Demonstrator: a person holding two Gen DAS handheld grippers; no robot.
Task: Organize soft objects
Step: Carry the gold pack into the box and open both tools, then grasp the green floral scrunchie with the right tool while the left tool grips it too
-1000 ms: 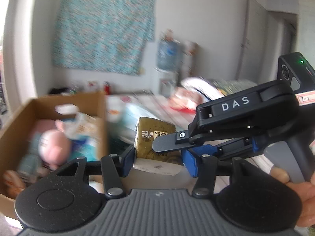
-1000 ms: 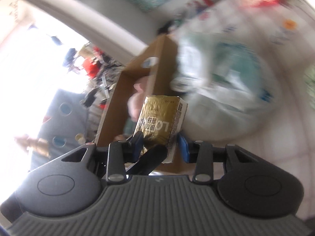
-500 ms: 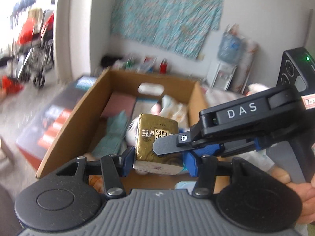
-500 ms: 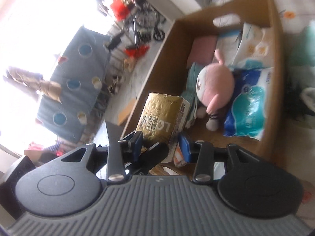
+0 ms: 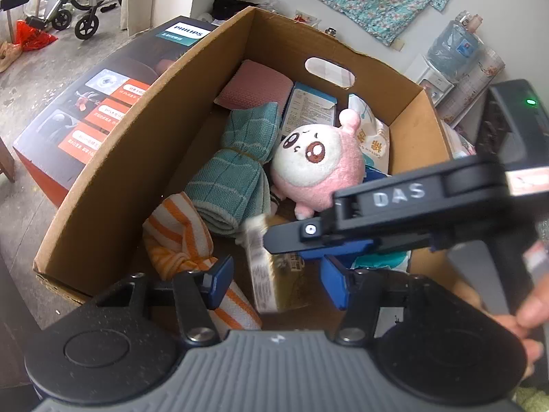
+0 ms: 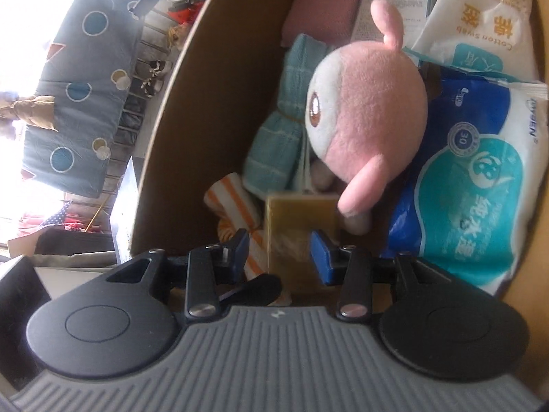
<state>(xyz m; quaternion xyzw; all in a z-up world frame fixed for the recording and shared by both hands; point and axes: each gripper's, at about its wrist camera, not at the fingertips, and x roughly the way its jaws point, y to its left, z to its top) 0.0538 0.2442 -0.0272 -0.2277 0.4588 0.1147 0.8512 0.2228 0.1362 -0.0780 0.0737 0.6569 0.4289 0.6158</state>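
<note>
1. The step in hand is the release of the gold pack (image 5: pixel 267 281) into the cardboard box (image 5: pixel 144 158), where the other soft things already lie.
2. The left gripper (image 5: pixel 274 273) points down into the box. Its jaws have just been opening; the gold pack is between them, but there is a gap at each pad, so they do not press on it.
3. The right gripper (image 6: pixel 279 254) reaches in from the side, and one of its fingers crosses over the pack in the left view. Its jaws stand a little apart. I see a gap at one pad, so I judge that this grip is also let go.
4. The pack looks blurred and tilted while the box around it is sharp. It is probably dropping to the bottom at the near end.
5. It is just beside the orange striped cloth (image 5: pixel 178 233), below the foot of the pink plush toy (image 5: pixel 319 168), and near the rolled teal towel (image 5: pixel 236 171). The blue tissue bag (image 6: pixel 480 189) lies on the other side of the toy.
6. The next move, I think, calls for both grippers to be lifted straight up out of the box, without catching the striped cloth or the toy. Then another soft thing outside the box can be fetched.
</note>
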